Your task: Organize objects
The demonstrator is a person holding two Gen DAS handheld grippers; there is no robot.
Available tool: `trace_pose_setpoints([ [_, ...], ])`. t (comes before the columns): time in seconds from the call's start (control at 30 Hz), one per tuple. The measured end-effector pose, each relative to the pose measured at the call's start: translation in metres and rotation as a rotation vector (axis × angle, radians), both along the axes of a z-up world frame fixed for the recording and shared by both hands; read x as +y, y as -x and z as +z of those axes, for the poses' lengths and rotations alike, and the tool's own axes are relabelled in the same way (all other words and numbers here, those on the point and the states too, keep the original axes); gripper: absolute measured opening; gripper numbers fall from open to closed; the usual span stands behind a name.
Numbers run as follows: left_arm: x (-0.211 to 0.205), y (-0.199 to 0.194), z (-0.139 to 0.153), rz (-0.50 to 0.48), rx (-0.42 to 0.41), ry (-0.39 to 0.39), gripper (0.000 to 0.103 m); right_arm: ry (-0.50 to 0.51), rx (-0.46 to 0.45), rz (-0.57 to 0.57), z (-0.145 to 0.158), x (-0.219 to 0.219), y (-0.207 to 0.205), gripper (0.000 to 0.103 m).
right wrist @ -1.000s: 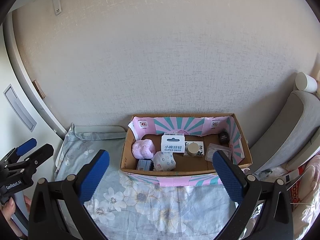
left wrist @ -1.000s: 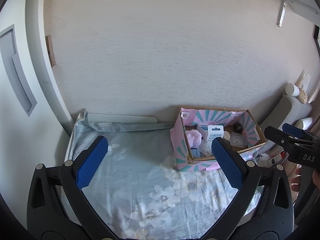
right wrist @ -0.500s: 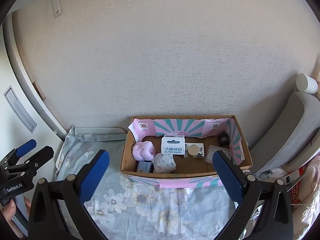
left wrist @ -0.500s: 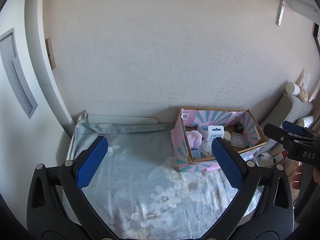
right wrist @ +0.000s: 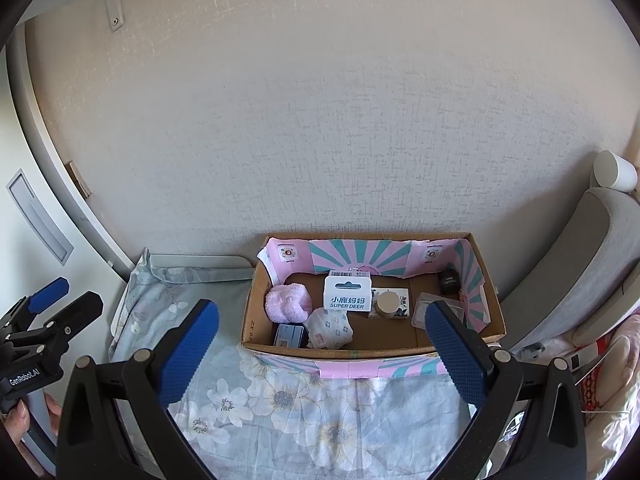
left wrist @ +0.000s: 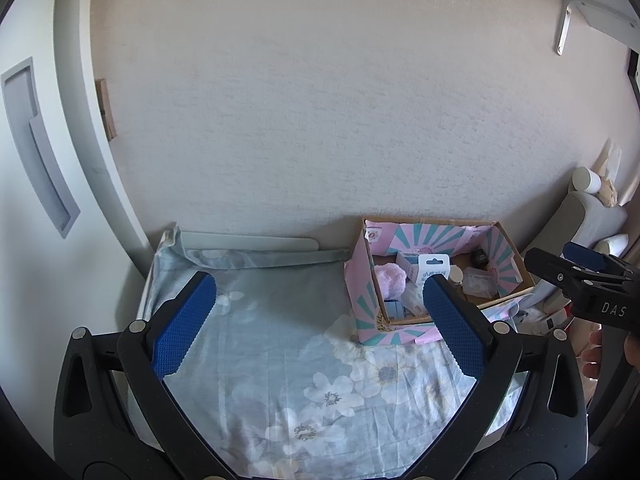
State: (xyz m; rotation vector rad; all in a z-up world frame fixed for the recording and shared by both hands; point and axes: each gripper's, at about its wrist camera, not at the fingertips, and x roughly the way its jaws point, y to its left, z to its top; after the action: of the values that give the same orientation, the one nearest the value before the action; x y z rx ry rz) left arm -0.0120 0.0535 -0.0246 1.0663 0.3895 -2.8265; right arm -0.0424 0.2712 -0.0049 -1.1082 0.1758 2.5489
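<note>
A pink-and-teal cardboard box (right wrist: 400, 364) stands against the wall on a floral cloth (right wrist: 304, 412). It holds a pink fluffy item (right wrist: 288, 302), a white "Super Deer" package (right wrist: 347, 294), a patterned white pouch (right wrist: 332, 329), a dark blue box (right wrist: 290, 335), a round-lidded jar (right wrist: 387, 303), a clear case (right wrist: 430, 312) and a small black jar (right wrist: 449, 280). My right gripper (right wrist: 322, 326) is open and empty, just short of the box. My left gripper (left wrist: 320, 300) is open and empty over the cloth (left wrist: 280, 344), left of the box (left wrist: 360, 288).
A grey chair back (right wrist: 580, 272) stands right of the box with a white cup (right wrist: 614, 171) on top. A grey tray edge (left wrist: 248, 242) lies along the wall behind the cloth. A shelf bracket (right wrist: 114, 4) hangs on the wall above.
Both grippers have drawn slightly back and up from the box. Nothing was grasped or moved.
</note>
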Motion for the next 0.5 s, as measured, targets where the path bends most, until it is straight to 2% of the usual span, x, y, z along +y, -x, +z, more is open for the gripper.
trace_pose_setpoints([
  [0.2,0.002,-0.004,0.003,0.036,0.009,0.054,0.103,-0.002,0.000,0.003,0.000,0.000,0.000,0.103],
  [0.5,-0.001,-0.010,0.008,0.031,0.050,0.017,0.103,-0.005,0.003,0.007,0.001,-0.002,0.001,0.103],
])
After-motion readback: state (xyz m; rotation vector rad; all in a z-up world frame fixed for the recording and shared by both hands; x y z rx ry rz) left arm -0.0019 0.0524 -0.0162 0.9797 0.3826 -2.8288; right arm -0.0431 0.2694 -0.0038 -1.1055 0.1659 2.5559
